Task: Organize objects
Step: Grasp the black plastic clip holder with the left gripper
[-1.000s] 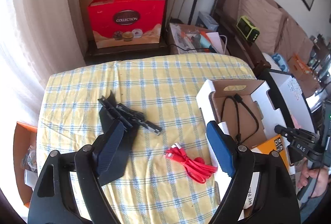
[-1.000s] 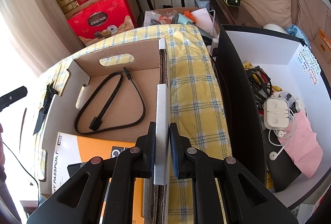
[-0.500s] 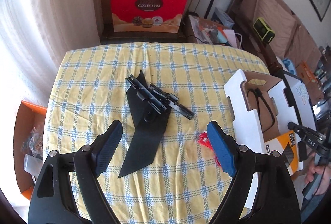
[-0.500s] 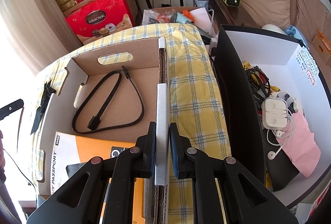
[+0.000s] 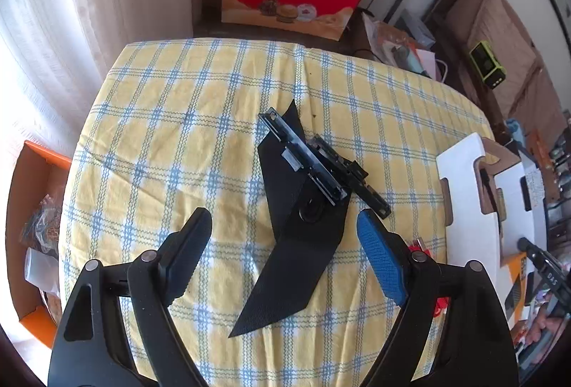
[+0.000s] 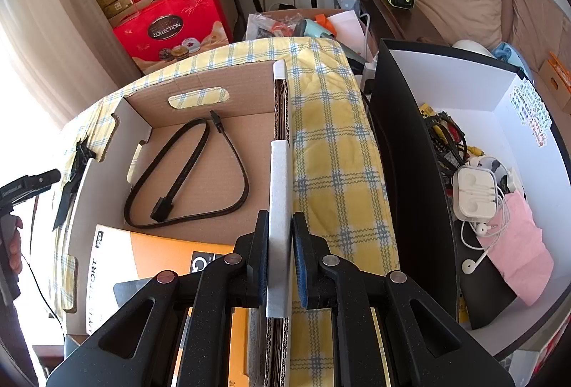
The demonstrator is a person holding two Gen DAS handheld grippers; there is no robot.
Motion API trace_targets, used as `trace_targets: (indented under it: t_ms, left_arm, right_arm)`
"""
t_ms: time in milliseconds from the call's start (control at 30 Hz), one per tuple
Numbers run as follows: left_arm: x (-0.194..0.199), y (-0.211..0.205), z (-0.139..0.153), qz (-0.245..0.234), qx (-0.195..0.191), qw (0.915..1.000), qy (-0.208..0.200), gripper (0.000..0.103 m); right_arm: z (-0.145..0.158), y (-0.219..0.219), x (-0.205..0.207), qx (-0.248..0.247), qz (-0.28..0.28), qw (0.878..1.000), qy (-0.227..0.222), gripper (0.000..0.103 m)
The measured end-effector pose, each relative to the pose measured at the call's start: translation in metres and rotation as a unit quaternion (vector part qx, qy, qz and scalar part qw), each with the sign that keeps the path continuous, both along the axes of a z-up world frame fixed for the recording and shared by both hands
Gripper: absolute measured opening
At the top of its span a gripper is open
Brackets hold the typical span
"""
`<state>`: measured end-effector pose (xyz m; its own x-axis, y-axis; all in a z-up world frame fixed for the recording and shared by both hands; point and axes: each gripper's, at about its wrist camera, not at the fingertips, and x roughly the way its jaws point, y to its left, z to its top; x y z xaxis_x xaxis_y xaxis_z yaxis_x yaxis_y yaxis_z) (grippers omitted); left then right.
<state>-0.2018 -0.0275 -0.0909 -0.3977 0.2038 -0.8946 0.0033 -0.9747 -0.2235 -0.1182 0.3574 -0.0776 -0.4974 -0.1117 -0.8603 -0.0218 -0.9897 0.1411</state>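
We hold the left gripper (image 5: 282, 240) with its jaws wide apart above a flat black angular plastic piece (image 5: 298, 244) with a long black slotted bracket (image 5: 314, 165) lying across it, near the middle of the yellow-and-blue checked tablecloth (image 5: 178, 122). Nothing sits between the pads. Our right gripper (image 6: 280, 251) is clamped on the white-faced wall of the open cardboard box (image 6: 280, 172) (standing at the table's right edge), where a looped black flat cable (image 6: 189, 180) and an orange booklet (image 6: 157, 255) lie.
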Motion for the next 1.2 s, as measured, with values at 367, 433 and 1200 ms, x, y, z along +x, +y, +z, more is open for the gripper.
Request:
trace_targets:
  t_ms: [367, 433, 1200]
  left_arm:
    - [-0.038, 0.018, -0.006, -0.016, 0.038, 0.9981, -0.046, 0.057]
    - [-0.041, 0.023, -0.009, -0.021, 0.034, 0.9980, -0.050, 0.056]
    - [-0.053, 0.059, -0.009, -0.024, -0.031, 0.9986, -0.036, 0.008]
  right_arm:
    - [0.000, -0.001, 0.002, 0.005, 0.002, 1.000, -0.002, 0.011]
    - [0.000, -0.001, 0.002, 0.004, 0.002, 1.000, -0.003, 0.012]
    - [0.000, -0.001, 0.003, -0.001, 0.000, 1.000, -0.003, 0.012]
